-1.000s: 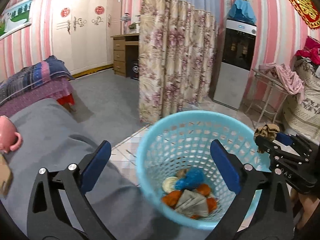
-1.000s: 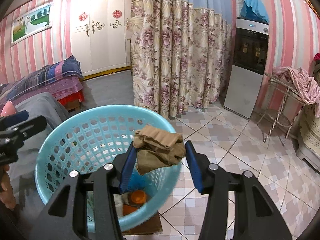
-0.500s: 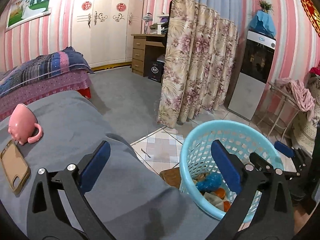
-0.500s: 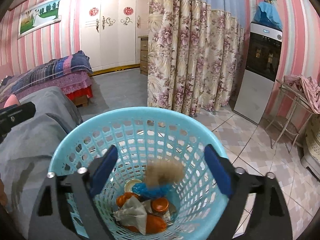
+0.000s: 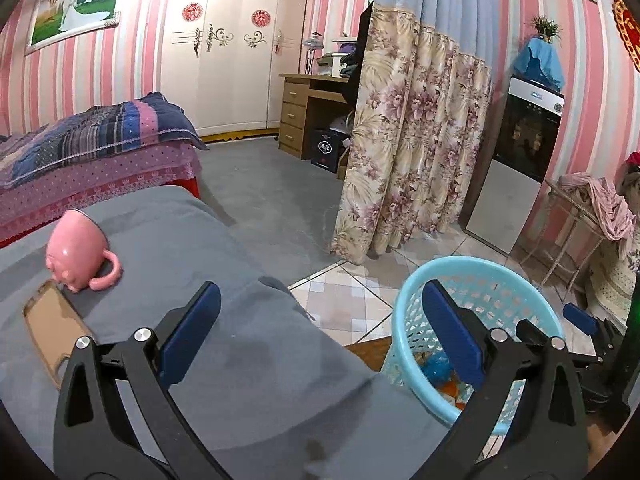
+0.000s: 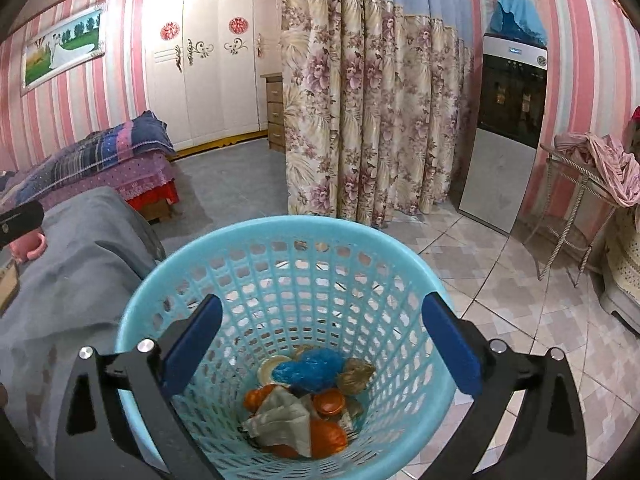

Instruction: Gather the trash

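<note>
A light blue plastic basket [image 6: 280, 236] stands on the tiled floor beside the grey-covered table. It holds trash: a blue crumpled wrapper [image 6: 310, 370], a brown paper wad [image 6: 356, 374], orange pieces [image 6: 328, 402] and a grey crumpled paper [image 6: 284, 420]. My right gripper [image 6: 320, 340] is open and empty above the basket. My left gripper [image 5: 320, 336] is open and empty over the table's edge, with the basket [image 5: 480, 268] to its right. The right gripper's blue tip [image 5: 580, 318] shows at the far right.
A pink mug [image 5: 78, 254] lies on its side on the grey tablecloth [image 5: 240, 360], next to a brown phone case [image 5: 52, 328]. A floral curtain [image 6: 376, 120], a water dispenser [image 6: 508, 128] and a wire rack with clothes [image 6: 580, 192] stand behind.
My right gripper opened and dropped the brown paper wad into the basket. My left gripper swung left, away from the basket toward the table, bringing the mug and phone case into view.
</note>
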The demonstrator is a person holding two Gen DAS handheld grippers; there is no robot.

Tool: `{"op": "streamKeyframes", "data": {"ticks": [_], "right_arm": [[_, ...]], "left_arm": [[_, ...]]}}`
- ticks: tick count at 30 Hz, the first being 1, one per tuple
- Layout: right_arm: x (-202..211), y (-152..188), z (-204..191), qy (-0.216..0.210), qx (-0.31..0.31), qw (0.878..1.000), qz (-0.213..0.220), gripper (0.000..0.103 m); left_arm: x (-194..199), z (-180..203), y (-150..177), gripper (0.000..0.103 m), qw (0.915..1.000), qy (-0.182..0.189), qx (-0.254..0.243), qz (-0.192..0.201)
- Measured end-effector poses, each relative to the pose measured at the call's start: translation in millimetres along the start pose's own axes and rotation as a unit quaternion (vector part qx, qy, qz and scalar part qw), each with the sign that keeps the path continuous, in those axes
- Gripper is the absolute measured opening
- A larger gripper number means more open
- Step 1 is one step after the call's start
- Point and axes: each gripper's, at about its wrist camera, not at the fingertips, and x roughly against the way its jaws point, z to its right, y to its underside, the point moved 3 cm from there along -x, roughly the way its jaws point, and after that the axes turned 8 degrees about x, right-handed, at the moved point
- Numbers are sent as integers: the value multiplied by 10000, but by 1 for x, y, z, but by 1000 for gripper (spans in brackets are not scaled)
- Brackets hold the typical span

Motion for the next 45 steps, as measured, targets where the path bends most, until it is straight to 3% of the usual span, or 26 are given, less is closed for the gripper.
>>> {"op": "streamKeyframes", "data": {"ticks": [4,9,15,21,27,35,41,45], "right_arm": [[20,-3,-23,-127,62,9999,61,98],[58,-6,-52,-185,317,9988,331,98],[108,-1,-94,-469,635,9956,509,98],[158,10,-144,-1065,983,9876,610,98],[183,20,-180,-1351,1063,9829,667,98],[194,41,-212,-1457,1234,9780,843,98],[195,45,-216,-1483,1331,9756,917,98],[194,46,-220,-1560,1348,9745,890,98]], "left_arm": [[15,-10,-3,97,9997,-107,-168,-124],[59,-35,3,97,9978,-550,-371,83],[121,-76,22,97,9935,-1097,-209,238],[186,-106,49,97,9886,-1464,87,351],[232,-134,80,98,9824,-1817,287,309],[247,-155,106,97,9754,-2156,402,224],[247,-164,106,97,9755,-2083,653,282],[243,-161,108,97,9754,-2132,481,281]]}}
